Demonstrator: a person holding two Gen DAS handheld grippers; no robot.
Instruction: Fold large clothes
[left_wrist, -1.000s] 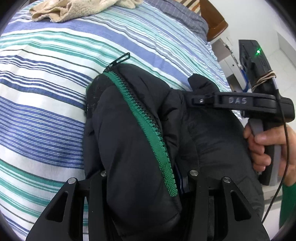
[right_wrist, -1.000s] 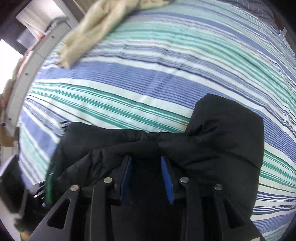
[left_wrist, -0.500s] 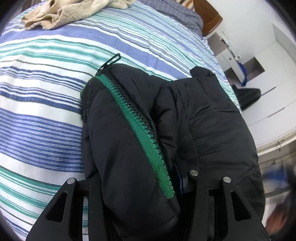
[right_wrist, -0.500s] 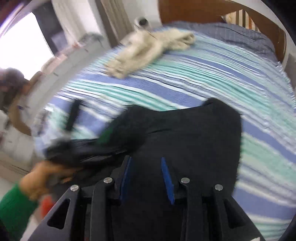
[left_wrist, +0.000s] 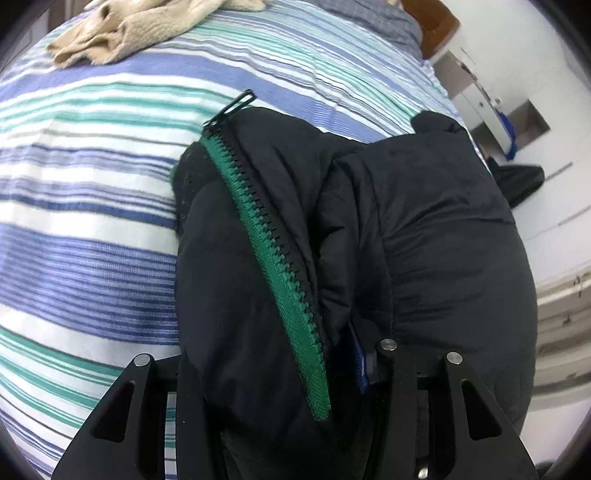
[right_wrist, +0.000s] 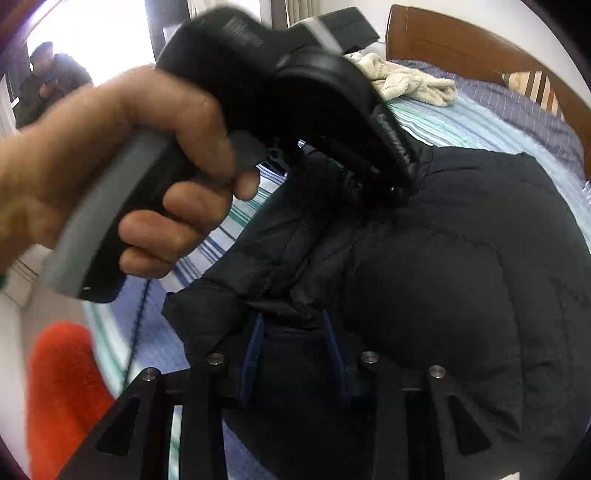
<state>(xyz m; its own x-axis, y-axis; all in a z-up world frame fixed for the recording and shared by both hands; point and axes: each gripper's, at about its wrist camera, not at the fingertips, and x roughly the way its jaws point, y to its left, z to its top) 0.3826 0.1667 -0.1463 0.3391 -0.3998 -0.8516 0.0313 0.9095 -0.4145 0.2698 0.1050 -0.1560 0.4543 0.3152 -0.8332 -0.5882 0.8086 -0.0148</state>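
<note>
– Black padded jacket (left_wrist: 424, 221), bunched at the near edge of the striped bed (left_wrist: 92, 221): is this the fold-over?

– I judge so. The left gripper (left_wrist: 277, 369) has its jaws about half apart, clamped on a thick roll of the front edge, with the green zipper (left_wrist: 273, 258) running up out of them. The right gripper (right_wrist: 293, 332) has narrower jaws, its blue pads pinching a thinner gather of the same cloth.

– What makes it go well?

– Carry both grips across together at equal height, so the padding doesn't twist. That roll in the left jaws is bulky and slippery, so hold it firm until the edge lies flat.

– Anything in the way?

– The left hand (right_wrist: 122, 177) and its handle sit very close in front of the right gripper, so watch for a knock. The beige towel (left_wrist: 147, 22) near the head of the bed is well apart from the jacket.

– Are the sleeves tucked?

– Hard to tell, because the fabric is dark and the right view is blurred. I'd check for a trailing cuff before pressing the fold down, then line the zipper edge along the far seam.
</note>
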